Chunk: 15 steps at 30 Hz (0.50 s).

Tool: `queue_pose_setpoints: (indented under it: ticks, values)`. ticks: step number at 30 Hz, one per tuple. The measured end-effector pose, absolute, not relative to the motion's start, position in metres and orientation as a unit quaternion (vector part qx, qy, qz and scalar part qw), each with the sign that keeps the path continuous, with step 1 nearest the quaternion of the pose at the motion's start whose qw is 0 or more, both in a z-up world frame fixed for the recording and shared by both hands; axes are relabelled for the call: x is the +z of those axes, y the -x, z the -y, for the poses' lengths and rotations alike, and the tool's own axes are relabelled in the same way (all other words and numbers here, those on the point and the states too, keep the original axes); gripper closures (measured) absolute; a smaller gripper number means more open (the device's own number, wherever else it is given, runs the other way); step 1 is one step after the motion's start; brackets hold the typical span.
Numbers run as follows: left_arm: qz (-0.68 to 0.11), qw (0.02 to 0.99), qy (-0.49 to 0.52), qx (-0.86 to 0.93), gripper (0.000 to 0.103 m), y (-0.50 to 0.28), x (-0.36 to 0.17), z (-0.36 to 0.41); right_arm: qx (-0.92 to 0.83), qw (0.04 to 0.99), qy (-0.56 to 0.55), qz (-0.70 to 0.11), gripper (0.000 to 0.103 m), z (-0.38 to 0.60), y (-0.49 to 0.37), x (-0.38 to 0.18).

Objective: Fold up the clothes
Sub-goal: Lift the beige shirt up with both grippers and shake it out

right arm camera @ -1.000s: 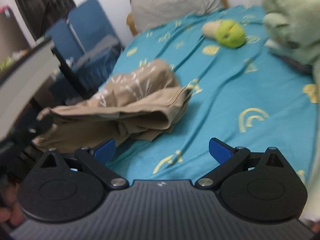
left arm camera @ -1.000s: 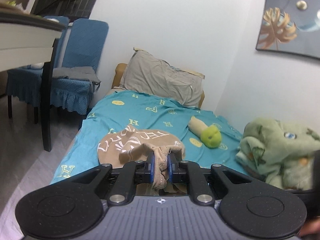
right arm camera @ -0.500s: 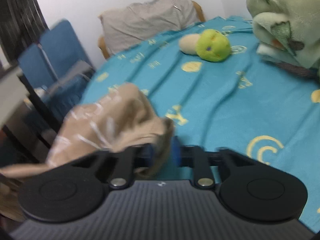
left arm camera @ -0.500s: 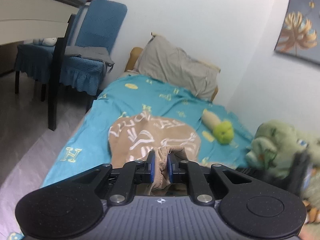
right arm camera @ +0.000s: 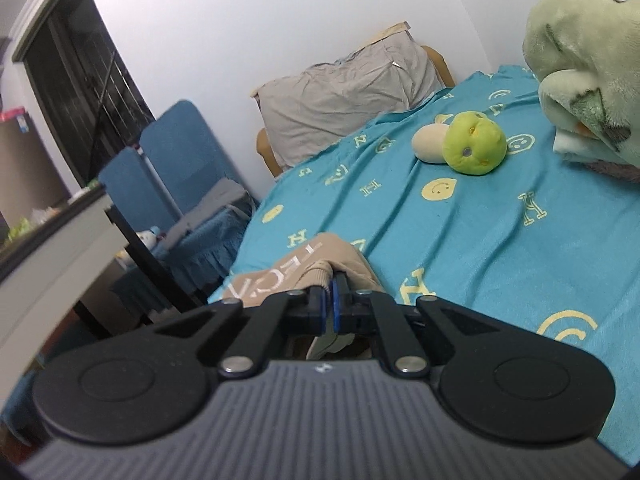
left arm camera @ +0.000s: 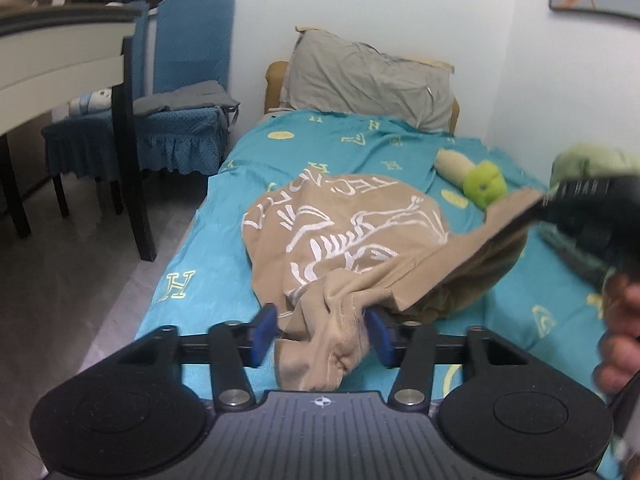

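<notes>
The tan shirt (left arm camera: pixel 344 240) lies at the lower centre, near the left edge of the teal bed (left arm camera: pixel 256 160). The left gripper (left arm camera: pixel 320 334) is opening, cloth loose between. The right gripper (right arm camera: pixel 331 304) pinches the shirt's hem; bare sheet lies at right.

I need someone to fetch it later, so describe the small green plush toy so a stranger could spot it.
On the teal bedsheet, below the grey pillow, lies the green plush toy. It is round, bright lime and joined to a cream stub, far smaller than the pale green stuffed animal beside it.
</notes>
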<state>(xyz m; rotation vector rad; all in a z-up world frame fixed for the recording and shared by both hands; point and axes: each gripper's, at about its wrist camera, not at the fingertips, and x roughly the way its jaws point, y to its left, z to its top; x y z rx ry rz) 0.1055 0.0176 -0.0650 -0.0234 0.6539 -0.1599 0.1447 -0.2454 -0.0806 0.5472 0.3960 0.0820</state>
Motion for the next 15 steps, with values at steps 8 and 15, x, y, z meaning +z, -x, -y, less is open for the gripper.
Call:
queue_pose_setpoints:
  ticks: [8,15]
  values:
    - [-0.313,0.946,-0.021,-0.084,0.029,-0.112,-0.074,0.005,0.067,0.942,-0.282,-0.17,0.097,0.243,-0.134,-0.063]
    - [-0.278,0.96,0.027,-0.037,0.026,-0.114,-0.072,0.004,0.089,0.945,-0.276,-0.151,0.097,0.232,-0.127,-0.051]
